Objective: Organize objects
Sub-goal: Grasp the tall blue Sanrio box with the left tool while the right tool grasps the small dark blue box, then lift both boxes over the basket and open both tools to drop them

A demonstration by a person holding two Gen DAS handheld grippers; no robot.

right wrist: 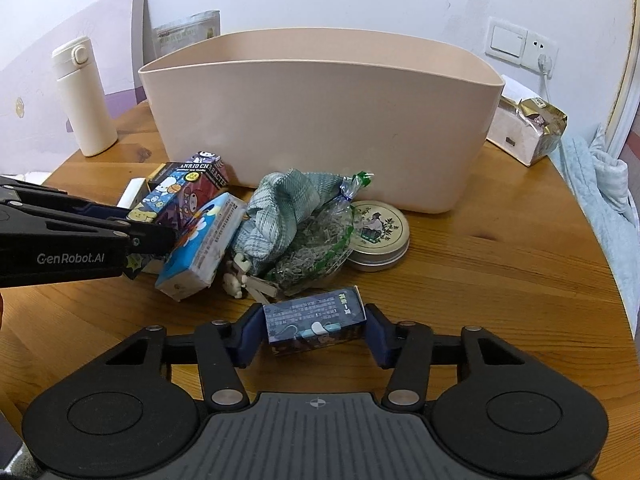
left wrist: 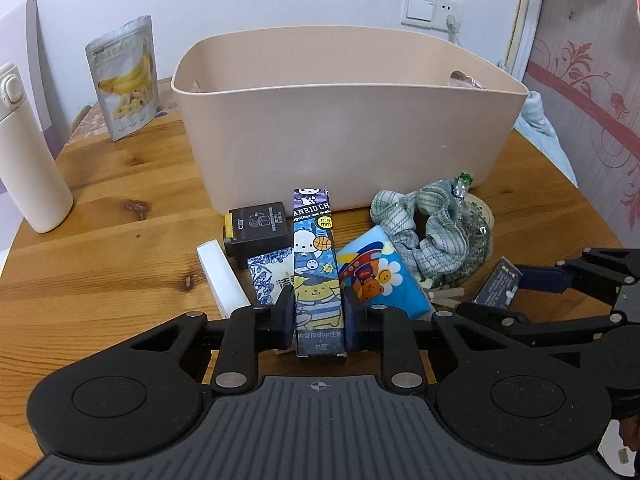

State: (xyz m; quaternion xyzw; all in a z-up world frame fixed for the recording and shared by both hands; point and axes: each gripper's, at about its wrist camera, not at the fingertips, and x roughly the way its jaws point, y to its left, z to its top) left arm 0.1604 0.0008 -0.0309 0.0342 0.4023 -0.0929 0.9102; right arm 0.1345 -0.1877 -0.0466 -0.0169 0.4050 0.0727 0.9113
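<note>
Two grippers work over a round wooden table [left wrist: 120,216], each with something pinched between its fingers. Far off to the left of the left gripper's fingers stands a white flask [left wrist: 28,152], and beyond it a banana-chip pouch [left wrist: 124,80] stands upright near the wall.

The left gripper [left wrist: 318,316] has its fingers closed narrow on a tall cartoon pen box [left wrist: 316,264], gripping it by its two long sides at the lower end; the box points away from the fingers toward the big beige bin [left wrist: 344,120] straight ahead. Just left of those fingers lie a white stick-shaped item [left wrist: 222,280], a blue-patterned packet [left wrist: 270,276] and, beyond them, a black box [left wrist: 258,232]. Just right of the fingers sits a blue tissue pack [left wrist: 380,276] printed with bears, touching the pen box. Further right lie a crumpled green-grey cloth [left wrist: 424,220] and a clear bag of dried leaves [right wrist: 316,240] with small wooden clips [right wrist: 256,284] at its near edge. A round tin [right wrist: 380,232] rests against the bag, close to the bin's front wall.

The right gripper [right wrist: 316,326] holds a small dark-blue box [right wrist: 316,324] crosswise, its fingers pressed on the two short ends, nearer than the pile. Beyond and to the right of these fingers, beside the bin, sits a torn gold-topped package [right wrist: 528,128].
</note>
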